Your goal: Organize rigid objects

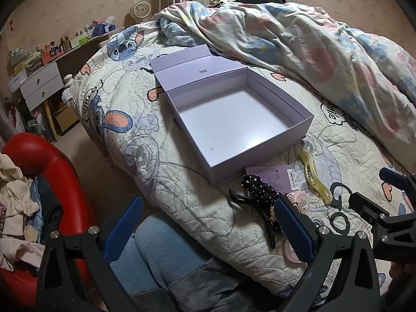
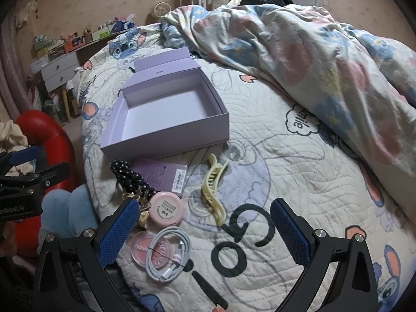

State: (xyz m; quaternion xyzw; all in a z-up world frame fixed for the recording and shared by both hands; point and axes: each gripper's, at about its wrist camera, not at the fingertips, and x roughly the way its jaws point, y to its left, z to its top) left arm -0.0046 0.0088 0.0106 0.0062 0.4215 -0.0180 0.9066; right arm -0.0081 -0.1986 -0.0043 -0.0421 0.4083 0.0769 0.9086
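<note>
Small items, loose on a quilted bed cover (image 2: 273, 140), lower left of the right wrist view:
- yellow hair claw (image 2: 213, 187), lying flat just below the box, apart from the rest;
- purple card (image 2: 162, 173) with a barcode label, touching the near wall of the box;
- black dotted strap (image 2: 127, 175), partly over the card's left end, with gold charms at its lower end;
- round pink compact (image 2: 166, 212), just below the card;
- clear pink compact (image 2: 145, 248), lower still, partly under a coiled white cable (image 2: 169, 256);
- black stick-shaped item (image 2: 208, 290) at the bottom edge; what it is cannot be told.

Lilac box (image 1: 262, 156), centre of the left wrist view: empty, lid folded back toward the upper left.

Rumpled patterned duvet (image 1: 299, 52), upper right of both views.

Left gripper (image 1: 208, 227): jaws spread wide, holding nothing, at the bed's near edge with the strap beside its right finger.

Right gripper (image 2: 201, 230): jaws spread wide, holding nothing, above the cover with the compacts and cable near its left finger.

White drawers (image 1: 43, 84) and a cluttered shelf, far left.
</note>
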